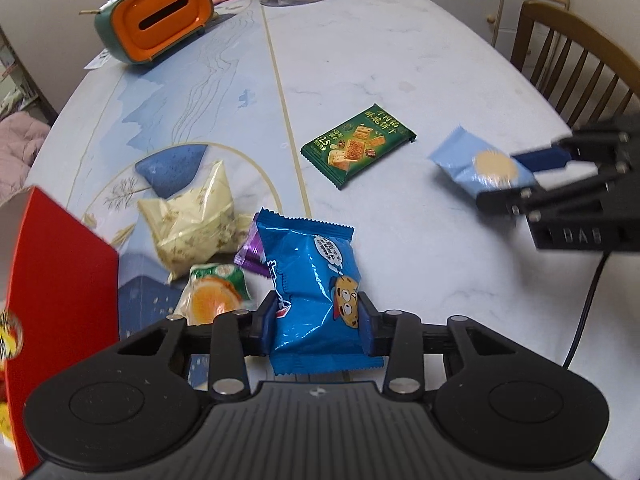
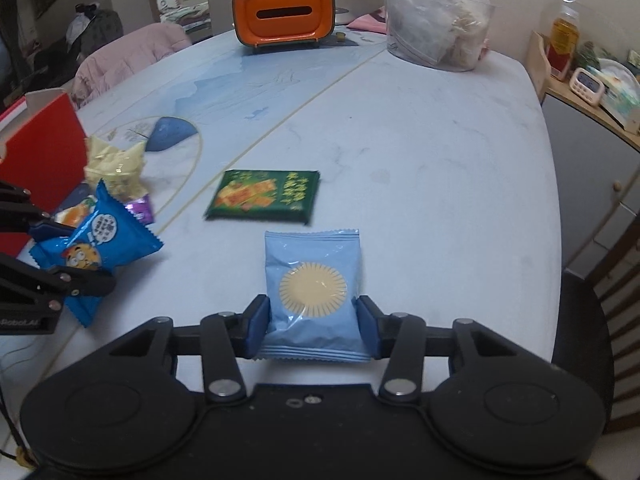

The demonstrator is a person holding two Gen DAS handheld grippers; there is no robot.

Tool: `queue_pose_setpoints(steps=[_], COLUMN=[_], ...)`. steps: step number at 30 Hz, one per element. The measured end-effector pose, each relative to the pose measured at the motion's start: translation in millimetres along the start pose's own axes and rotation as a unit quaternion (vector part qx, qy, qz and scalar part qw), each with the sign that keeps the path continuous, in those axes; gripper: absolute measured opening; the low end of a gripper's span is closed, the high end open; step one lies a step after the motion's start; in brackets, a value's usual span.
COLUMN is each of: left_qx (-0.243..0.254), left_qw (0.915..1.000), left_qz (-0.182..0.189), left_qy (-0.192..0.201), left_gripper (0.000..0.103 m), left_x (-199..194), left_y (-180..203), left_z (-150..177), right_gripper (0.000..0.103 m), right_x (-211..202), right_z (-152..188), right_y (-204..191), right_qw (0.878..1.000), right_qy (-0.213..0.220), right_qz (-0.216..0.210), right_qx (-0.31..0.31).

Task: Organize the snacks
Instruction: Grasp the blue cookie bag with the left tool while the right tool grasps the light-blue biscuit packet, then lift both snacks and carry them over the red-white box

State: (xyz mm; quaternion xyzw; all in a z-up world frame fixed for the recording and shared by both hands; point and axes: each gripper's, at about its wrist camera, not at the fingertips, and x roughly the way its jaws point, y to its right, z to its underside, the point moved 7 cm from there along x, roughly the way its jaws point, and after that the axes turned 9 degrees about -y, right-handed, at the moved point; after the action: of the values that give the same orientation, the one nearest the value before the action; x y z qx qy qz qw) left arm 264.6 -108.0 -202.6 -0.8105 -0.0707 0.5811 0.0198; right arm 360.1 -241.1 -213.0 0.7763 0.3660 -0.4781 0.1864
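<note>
Nearest the left wrist camera, the left gripper (image 1: 318, 326) is clamped on a bright blue snack packet (image 1: 310, 292) with a cartoon cookie face; both blue pads press into the packet's lower half, and its crimped bottom edge hangs below the fingers. Nearest the right wrist camera, the right gripper (image 2: 314, 330) pinches a pale blue packet (image 2: 314, 292) printed with a cream sun disc, the pads squeezing its lower sides while most of the packet sticks out ahead of the fingers. From the left view, that pale blue packet sits off the table (image 1: 400, 60), held at the far right.

Between the two held packets, a dark green cracker packet (image 1: 358, 146) lies flat on the marble-patterned tabletop, apart from both grippers. Just beyond the left gripper's packet sits a small heap: a cream crinkled bag (image 1: 192, 224), a green-and-orange packet (image 1: 216, 296) and a purple wrapper (image 1: 250, 254), touching one another. A red box (image 1: 60, 272) stands open at the table's left edge beside the heap. An orange-faced tissue holder (image 1: 160, 14) stands at the far end.
</note>
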Motion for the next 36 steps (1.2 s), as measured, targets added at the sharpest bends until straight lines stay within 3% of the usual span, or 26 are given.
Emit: queue_pose_setpoints(steps=[8, 18, 28, 36], left_qx=[-0.025, -0.056, -0.082, -0.106], left_qw=[0.9993, 0.9965, 0.9911, 0.9868], left_qz=[0.023, 0.042, 0.055, 0.044], left_qy=[0.014, 0.046, 0.089, 0.115], left_gripper=[0.038, 0.038, 0.038, 0.038], left_x=[-37, -91, -140, -166], left_y=[-11, -46, -111, -178], left_z=[23, 47, 77, 100], right_gripper=[0.046, 0.046, 0.046, 0.046], right_x=[-37, -92, -133, -138], right_z=[19, 19, -3, -34], right_y=[-36, -99, -176, -243], right_qw=[0.999, 0.999, 0.997, 0.995], right_qy=[0.009, 0.035, 0.071, 0.087], right_qz=[-0.01, -0.019, -0.024, -0.039], right_qx=[0.029, 0.021, -0.001, -0.012])
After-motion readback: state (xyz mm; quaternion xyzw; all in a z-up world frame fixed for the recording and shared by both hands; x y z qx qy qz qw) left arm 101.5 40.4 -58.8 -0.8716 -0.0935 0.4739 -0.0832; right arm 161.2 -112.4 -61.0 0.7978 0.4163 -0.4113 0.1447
